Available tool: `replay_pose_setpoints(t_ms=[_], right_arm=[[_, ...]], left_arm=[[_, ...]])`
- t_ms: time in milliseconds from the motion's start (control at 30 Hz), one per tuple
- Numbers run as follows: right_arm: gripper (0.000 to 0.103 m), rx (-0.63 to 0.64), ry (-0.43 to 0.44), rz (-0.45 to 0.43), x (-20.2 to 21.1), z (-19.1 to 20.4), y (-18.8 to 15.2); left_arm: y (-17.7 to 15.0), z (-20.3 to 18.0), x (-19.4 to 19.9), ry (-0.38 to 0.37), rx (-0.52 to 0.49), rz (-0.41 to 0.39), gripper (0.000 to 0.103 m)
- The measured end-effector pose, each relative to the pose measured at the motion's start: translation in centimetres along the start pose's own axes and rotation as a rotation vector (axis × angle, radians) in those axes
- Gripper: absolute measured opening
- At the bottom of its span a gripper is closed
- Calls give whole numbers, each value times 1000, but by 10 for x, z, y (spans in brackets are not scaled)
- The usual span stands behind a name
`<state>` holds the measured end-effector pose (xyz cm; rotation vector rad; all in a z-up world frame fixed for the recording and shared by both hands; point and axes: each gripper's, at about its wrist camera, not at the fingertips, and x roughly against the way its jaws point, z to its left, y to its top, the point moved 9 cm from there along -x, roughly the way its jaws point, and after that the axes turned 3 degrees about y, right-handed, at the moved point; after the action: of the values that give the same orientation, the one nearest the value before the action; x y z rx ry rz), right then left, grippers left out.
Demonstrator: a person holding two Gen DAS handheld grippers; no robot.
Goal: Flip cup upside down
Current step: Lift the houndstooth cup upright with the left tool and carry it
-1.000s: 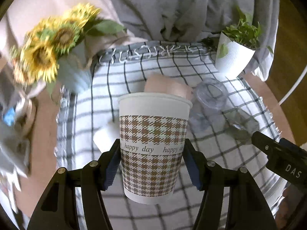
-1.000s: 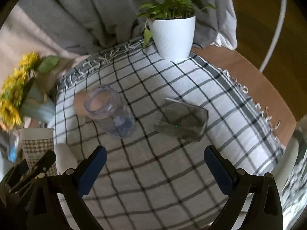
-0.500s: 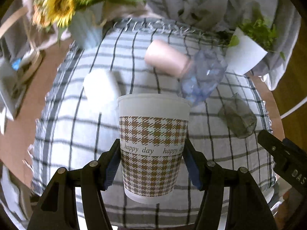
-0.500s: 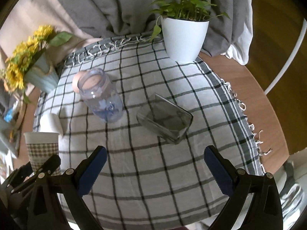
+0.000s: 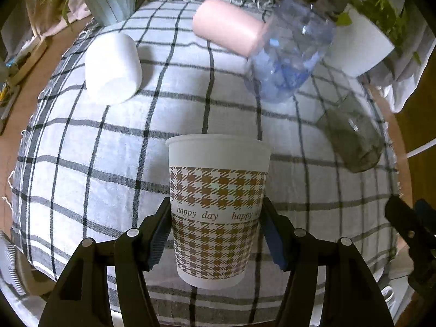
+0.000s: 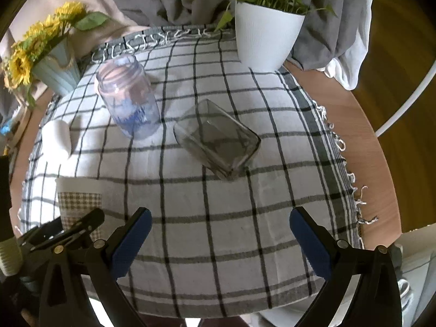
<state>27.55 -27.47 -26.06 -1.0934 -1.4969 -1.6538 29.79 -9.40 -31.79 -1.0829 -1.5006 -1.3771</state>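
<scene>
Left tongs [image 5: 218,234] closed on paper cup [image 5: 218,190], now lifted higher above table [image 5: 81,163], still upright; flip pending. Right tongs [image 6: 218,234] wide open, empty.

A round wooden table [image 6: 376,163] is covered by a checked cloth [image 6: 207,245]; 2 cups [image 5: 113,68] [image 5: 227,34], 2 glass vessels [image 6: 128,100] [image 6: 218,139] and 2 pots [image 6: 265,38] [image 6: 55,73] are carried.
</scene>
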Motion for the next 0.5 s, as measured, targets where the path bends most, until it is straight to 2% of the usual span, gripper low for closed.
replay_pose_setpoints(t_ms=[100,333,367,467,500], right_arm=[[102,-1,-7,3,-1,-2,-3],[102,-20,-39,13,-1,1,-7],[102,-22,-46,14,1,1,-8],[102,-37,-49,4,7,3,-7],[102,-43,-56,-2,9,3,-8]], left_arm=[[-4,-6,-4,-29,-8,24,61],[-1,-12,-9,-42,-76,45,62],[0,-13,-10,-39,-91,51,64],[2,-15,-11,-46,-111,50,80],[3,-16,-10,-58,-111,47,81]])
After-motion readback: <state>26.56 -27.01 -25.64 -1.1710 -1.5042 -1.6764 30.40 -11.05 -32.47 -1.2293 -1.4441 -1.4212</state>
